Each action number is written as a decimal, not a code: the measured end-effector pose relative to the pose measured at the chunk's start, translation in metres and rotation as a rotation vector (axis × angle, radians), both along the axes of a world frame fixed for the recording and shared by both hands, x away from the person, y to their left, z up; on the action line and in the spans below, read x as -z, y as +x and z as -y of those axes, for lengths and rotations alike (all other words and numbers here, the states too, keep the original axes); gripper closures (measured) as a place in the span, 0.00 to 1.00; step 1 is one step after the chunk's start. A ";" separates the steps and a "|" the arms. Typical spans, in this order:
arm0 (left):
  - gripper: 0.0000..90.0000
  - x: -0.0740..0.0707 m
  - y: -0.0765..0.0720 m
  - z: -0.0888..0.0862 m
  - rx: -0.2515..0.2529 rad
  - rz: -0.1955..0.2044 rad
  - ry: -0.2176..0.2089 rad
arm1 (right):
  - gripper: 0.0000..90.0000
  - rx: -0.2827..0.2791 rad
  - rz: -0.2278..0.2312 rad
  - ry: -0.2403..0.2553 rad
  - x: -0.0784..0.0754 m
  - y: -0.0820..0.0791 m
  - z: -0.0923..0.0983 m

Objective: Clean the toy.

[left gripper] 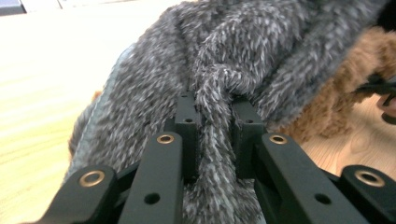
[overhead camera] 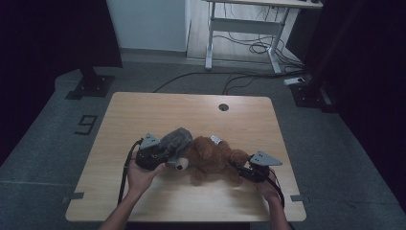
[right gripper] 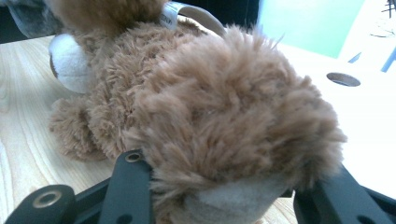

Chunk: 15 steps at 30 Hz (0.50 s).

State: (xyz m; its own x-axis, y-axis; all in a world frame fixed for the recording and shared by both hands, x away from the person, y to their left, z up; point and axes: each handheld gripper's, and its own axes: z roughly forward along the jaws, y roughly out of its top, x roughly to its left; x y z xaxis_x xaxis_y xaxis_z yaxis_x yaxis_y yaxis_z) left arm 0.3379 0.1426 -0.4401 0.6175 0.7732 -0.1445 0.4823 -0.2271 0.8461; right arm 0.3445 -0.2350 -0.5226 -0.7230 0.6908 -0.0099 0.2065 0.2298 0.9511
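A brown teddy bear lies on its side in the middle of the wooden table. A grey fuzzy cloth covers its head end, and the pale muzzle pokes out below. My left gripper is shut on a bunched fold of the grey cloth, which runs between its jaws. The bear's brown fur shows behind the cloth. My right gripper is shut on the bear's foot; the fur bulges over both jaws of the right gripper, hiding the tips.
A round cable hole sits near the table's far edge. A white tag lies on the bear's back. Beyond the table are a desk frame, floor cables and dark stands.
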 end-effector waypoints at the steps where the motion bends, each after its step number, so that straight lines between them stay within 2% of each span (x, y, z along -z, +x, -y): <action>1: 0.85 -0.008 0.000 0.011 0.019 0.024 -0.007 | 0.61 0.001 0.003 -0.002 0.000 0.000 0.000; 3: 0.85 -0.013 0.000 0.018 0.034 0.033 -0.015 | 0.61 0.002 0.004 -0.003 0.000 0.000 -0.001; 4: 0.85 -0.017 0.000 0.025 0.049 0.041 -0.026 | 0.61 0.005 0.003 -0.006 0.000 0.000 -0.001; 9: 0.85 -0.033 0.005 0.070 0.113 0.071 -0.024 | 0.61 0.008 0.012 -0.013 -0.001 -0.001 -0.003; 10: 0.85 -0.036 0.007 0.080 0.124 0.073 -0.019 | 0.61 0.008 0.012 -0.013 -0.001 -0.001 -0.003; 11: 0.85 -0.039 0.011 0.099 0.150 0.061 -0.023 | 0.61 0.005 0.012 -0.016 -0.001 -0.001 -0.003; 12: 0.85 -0.039 0.011 0.099 0.150 0.061 -0.023 | 0.61 0.005 0.012 -0.016 -0.001 -0.001 -0.003; 13: 0.85 -0.039 0.014 0.110 0.164 0.053 -0.023 | 0.61 0.004 0.014 -0.016 -0.001 -0.001 -0.003; 14: 0.85 -0.038 0.015 0.120 0.177 0.050 -0.011 | 0.61 0.004 0.014 -0.016 -0.001 -0.001 -0.003; 15: 0.85 -0.032 0.017 0.140 0.200 0.039 0.033 | 0.61 0.002 0.015 -0.021 -0.001 -0.001 -0.003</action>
